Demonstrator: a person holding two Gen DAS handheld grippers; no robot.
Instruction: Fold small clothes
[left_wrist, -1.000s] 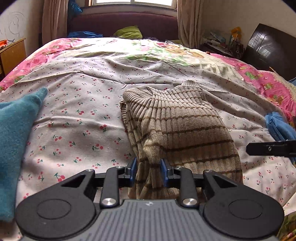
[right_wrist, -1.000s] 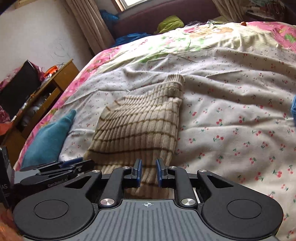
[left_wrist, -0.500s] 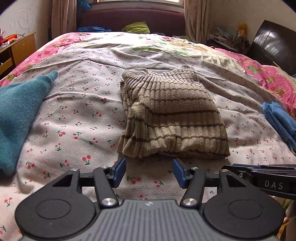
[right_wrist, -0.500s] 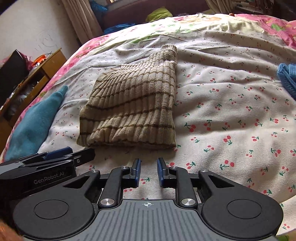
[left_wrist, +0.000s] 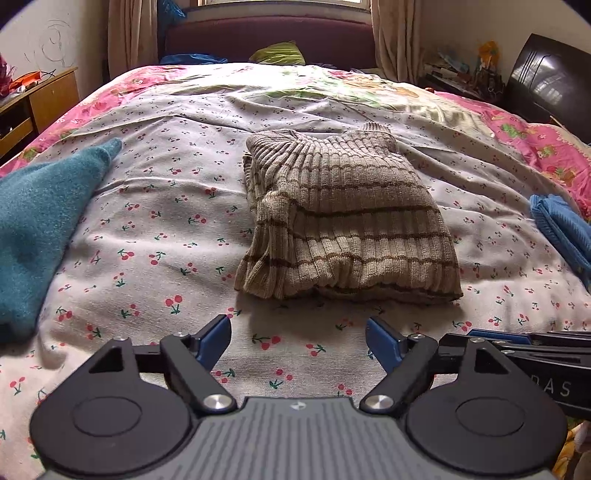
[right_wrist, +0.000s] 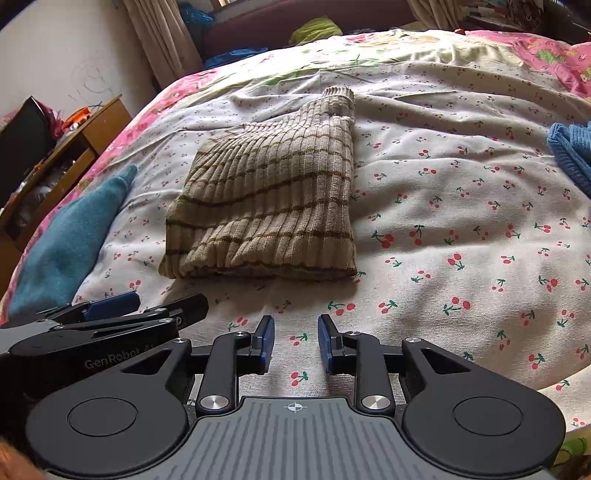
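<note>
**A:** In the middle of the bed (left_wrist: 155, 229), on the cherry-print sheet, the ribbed sweater (left_wrist: 347, 225) lies folded into a thick rectangle, collar at the far end. How do you expect it to handle?

**B:** Soft and light, I'd guess, but bulky: a ribbed tan knit with thin brown stripes, stacked in several layers. It looks springy, so the layers could slide or bulge apart if pinched at only 1 point.

**A:** Where would you take hold?

**B:** At the near folded edge, 1 corner each, biting through all layers. The ribs should give good grip; nothing fragile here.

**A:** And the jaws?

**B:** The left gripper (left_wrist: 297, 341) has its jaws wide apart, the right gripper (right_wrist: 295, 343) narrowly apart. Both are empty, just short of the sweater's near edge.

**A:** Anything else close by?

**B:** A fuzzy teal garment (left_wrist: 40, 221) to the left, a blue corded knit (right_wrist: 570, 151) to the right, both well apart from the sweater.
</note>
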